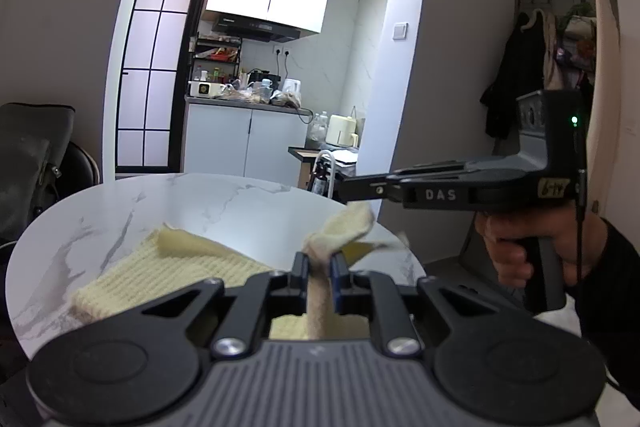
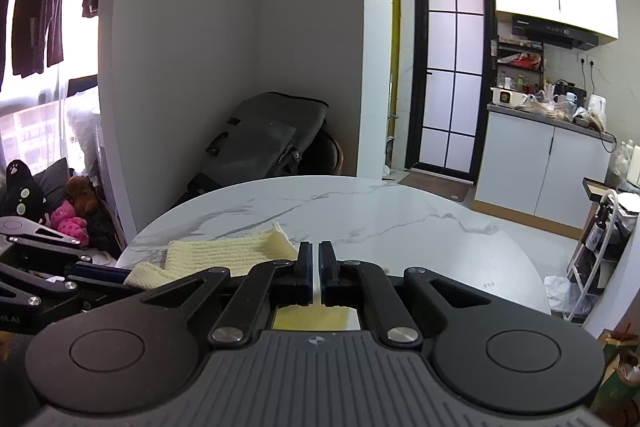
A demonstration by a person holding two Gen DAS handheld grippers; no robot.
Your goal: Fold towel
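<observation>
Through my left wrist camera I am pinching a raised fold of the soft, light, limp cream towel [image 1: 168, 263] in my left claw [image 1: 319, 267] above the marble table [image 1: 120, 199], while through the right, my right claw [image 2: 316, 263] is nipping, nearly closed, a thin towel edge, so corners are looking the best hold.

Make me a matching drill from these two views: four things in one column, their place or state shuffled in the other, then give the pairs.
1. towel
2. left gripper
3. table
4. backpack

A. dark grey, on a chair by the wall
B. round, white marble top
C. pale yellow, ribbed, partly lifted off the table
D. shut on a bunched piece of the towel

Pairs: 1-C, 2-D, 3-B, 4-A
</observation>
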